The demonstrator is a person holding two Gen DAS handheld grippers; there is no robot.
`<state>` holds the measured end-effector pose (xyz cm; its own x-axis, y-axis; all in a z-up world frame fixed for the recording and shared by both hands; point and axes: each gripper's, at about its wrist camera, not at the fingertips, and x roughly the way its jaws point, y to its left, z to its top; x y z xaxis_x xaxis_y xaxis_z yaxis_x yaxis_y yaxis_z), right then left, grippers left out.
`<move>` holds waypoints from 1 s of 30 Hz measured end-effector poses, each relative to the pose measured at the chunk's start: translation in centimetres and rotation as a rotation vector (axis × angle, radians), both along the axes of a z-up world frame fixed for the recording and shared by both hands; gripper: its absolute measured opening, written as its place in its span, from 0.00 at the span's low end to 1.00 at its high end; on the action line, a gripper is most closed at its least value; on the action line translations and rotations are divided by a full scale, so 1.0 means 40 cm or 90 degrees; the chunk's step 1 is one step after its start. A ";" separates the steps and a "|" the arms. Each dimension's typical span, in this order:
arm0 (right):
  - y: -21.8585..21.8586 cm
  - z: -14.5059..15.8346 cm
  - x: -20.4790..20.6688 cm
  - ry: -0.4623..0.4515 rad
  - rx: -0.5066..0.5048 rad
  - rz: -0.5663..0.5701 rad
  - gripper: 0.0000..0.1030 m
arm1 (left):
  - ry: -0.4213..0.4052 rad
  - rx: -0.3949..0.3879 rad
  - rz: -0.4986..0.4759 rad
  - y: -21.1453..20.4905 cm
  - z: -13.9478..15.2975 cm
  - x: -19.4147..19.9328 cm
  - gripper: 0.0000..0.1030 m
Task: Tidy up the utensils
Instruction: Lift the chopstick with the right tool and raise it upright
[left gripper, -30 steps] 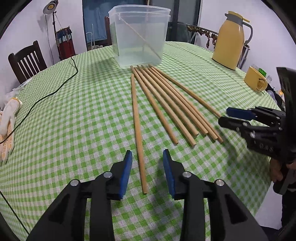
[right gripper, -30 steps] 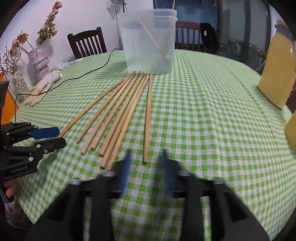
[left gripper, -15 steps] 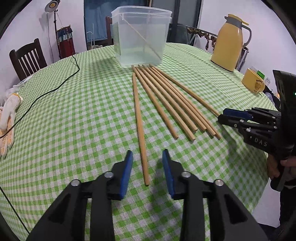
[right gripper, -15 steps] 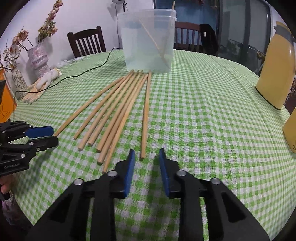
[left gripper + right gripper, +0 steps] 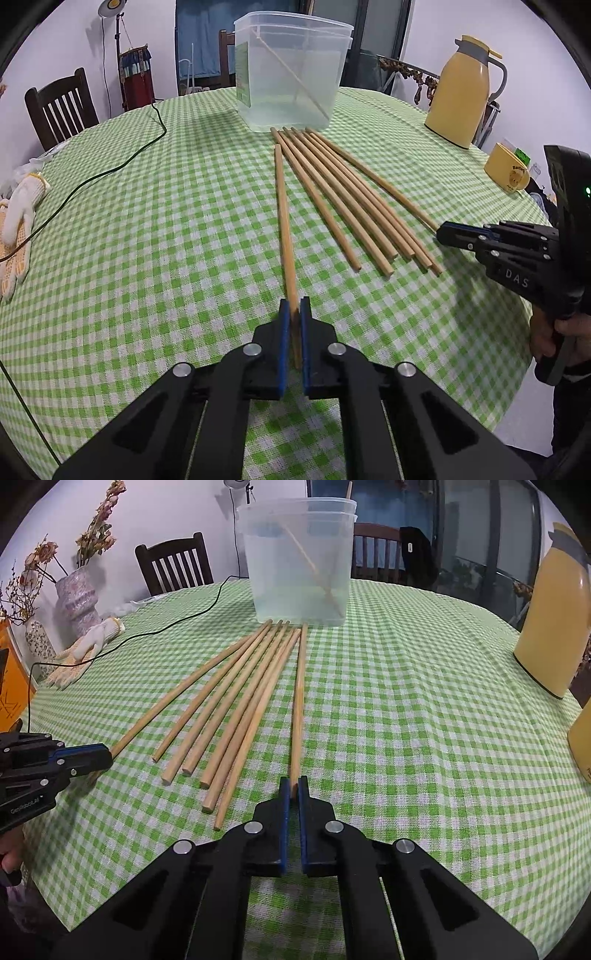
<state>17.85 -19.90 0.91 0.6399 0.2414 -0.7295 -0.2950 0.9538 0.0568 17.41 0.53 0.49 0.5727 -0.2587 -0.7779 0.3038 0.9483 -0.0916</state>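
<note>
Both tools closed onto chopsticks (image 5: 284, 221).

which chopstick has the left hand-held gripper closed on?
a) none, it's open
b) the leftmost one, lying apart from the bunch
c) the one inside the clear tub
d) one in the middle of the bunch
b: the left hand-held gripper has its blue pads pinched on the near end of the lone chopstick, apart from the bunch.

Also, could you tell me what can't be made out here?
- Right wrist view: how many chopsticks stand in the tub; cloudy wall blurs them.
- Right wrist view: yellow jug's right side, cut off by the edge.
- Left wrist view: mug's print, too small.
- Right wrist view: leftmost chopstick's near end, hidden by left gripper.
</note>
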 end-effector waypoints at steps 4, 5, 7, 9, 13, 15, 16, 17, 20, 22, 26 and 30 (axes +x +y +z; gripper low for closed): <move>0.000 -0.001 -0.007 0.000 0.000 -0.004 0.04 | 0.001 -0.003 0.002 -0.002 0.001 0.004 0.03; 0.000 -0.001 -0.008 -0.001 0.001 -0.006 0.04 | -0.001 -0.001 0.001 -0.003 0.001 0.001 0.03; 0.000 -0.001 -0.009 -0.003 0.002 -0.007 0.04 | -0.003 0.000 0.003 -0.001 0.001 0.000 0.03; -0.002 -0.003 -0.007 -0.002 0.007 -0.011 0.04 | 0.002 -0.008 0.013 0.006 0.001 0.001 0.03; -0.003 -0.002 0.000 0.000 0.014 -0.011 0.04 | -0.005 -0.013 0.019 0.011 0.009 -0.006 0.03; -0.002 -0.001 0.003 -0.001 0.015 -0.007 0.04 | -0.013 -0.008 0.024 0.010 0.012 -0.007 0.02; -0.003 -0.001 0.006 0.000 0.017 -0.008 0.04 | -0.014 -0.011 0.024 0.010 0.013 -0.007 0.02; -0.003 0.000 0.009 0.000 0.017 -0.009 0.04 | -0.015 -0.016 0.025 0.011 0.015 -0.006 0.02; 0.005 0.004 0.006 -0.006 0.010 -0.003 0.04 | -0.019 -0.018 0.026 0.012 0.020 -0.005 0.02; 0.009 0.008 0.003 -0.013 0.007 -0.005 0.04 | -0.019 -0.021 0.027 0.013 0.022 -0.006 0.02; 0.008 0.024 -0.003 -0.025 0.011 -0.009 0.04 | -0.017 -0.032 0.035 0.018 0.028 -0.007 0.02; 0.001 0.062 -0.019 -0.049 0.019 -0.012 0.04 | -0.040 -0.029 0.040 0.024 0.051 -0.019 0.02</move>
<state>17.10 -19.88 3.40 0.6989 0.2500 -0.6701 -0.2817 0.9574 0.0633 16.65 1.48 2.53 0.6361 -0.2550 -0.7282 0.2510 0.9609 -0.1171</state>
